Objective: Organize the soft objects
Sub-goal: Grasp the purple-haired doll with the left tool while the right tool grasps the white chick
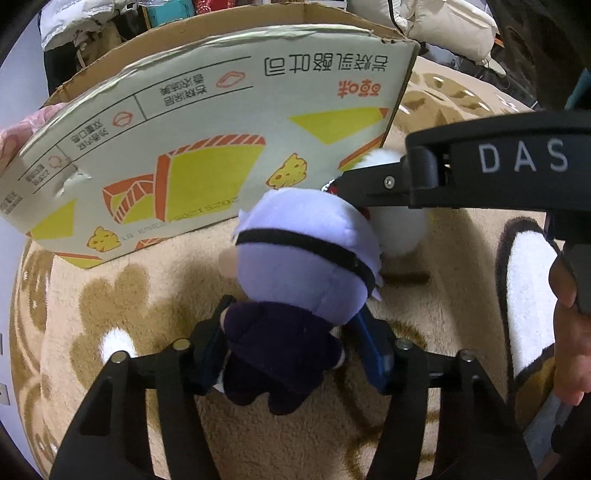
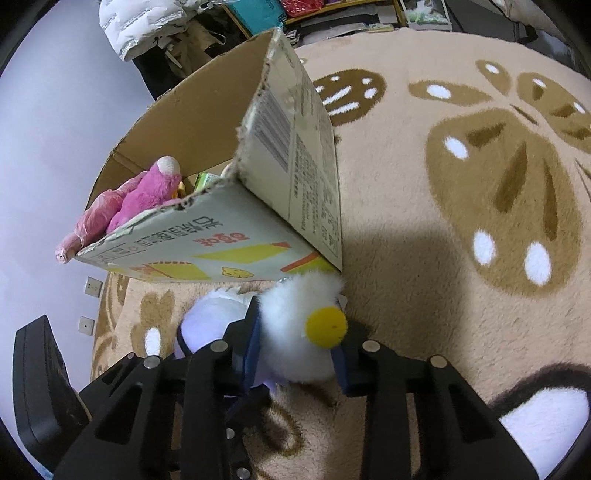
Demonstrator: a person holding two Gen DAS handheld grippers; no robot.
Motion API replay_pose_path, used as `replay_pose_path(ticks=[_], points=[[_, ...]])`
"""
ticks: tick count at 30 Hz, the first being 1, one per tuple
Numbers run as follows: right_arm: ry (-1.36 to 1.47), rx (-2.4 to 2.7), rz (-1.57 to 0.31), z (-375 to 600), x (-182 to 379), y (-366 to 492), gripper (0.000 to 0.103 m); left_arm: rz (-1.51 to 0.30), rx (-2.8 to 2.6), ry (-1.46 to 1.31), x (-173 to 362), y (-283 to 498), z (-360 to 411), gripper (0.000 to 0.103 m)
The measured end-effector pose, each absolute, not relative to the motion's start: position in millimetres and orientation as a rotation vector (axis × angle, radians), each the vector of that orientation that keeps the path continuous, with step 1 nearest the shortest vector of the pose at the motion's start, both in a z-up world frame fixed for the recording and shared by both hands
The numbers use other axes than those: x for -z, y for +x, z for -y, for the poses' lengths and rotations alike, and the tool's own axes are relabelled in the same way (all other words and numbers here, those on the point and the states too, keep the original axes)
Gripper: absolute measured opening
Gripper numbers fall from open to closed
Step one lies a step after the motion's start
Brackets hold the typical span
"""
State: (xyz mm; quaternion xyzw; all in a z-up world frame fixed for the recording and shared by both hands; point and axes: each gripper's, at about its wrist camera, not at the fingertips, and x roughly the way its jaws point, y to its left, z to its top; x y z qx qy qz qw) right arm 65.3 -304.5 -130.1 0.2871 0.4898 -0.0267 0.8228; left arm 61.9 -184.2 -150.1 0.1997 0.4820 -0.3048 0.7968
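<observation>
A plush doll (image 1: 306,266) with a lavender head, a black band and a dark body lies on the rug just in front of the cardboard box (image 1: 207,140). My left gripper (image 1: 291,332) is shut on its dark body, a pad pressing on each side. Beside the doll is a white fluffy duck (image 2: 295,325) with a yellow beak, and my right gripper (image 2: 299,343) is shut on it. In the left wrist view the right gripper (image 1: 365,188) reaches in from the right onto the white duck (image 1: 402,232). A pink plush (image 2: 144,192) sticks out of the open box (image 2: 229,251).
The beige rug (image 2: 443,229) with brown flower shapes spreads to the right of the box. A white padded jacket (image 2: 140,26) and cluttered shelves (image 2: 332,7) stand behind it. A pale wall with sockets (image 2: 92,286) is on the left. A person's hand (image 1: 569,332) holds the right gripper.
</observation>
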Motion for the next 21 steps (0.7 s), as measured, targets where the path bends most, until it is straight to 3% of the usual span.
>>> replay_pose_path(ticks=[5,21], points=[[0.609,0.057,-1.036,305.8,128.7,64.4,0.034,-1.042,0.637,0.396,148.0,60.9,180.7,0.047],[0.59,0.054,-0.954,307.0,104.9,52.6,0.03,-0.99,0.522,0.324,133.4,47.0,134.1,0.045]])
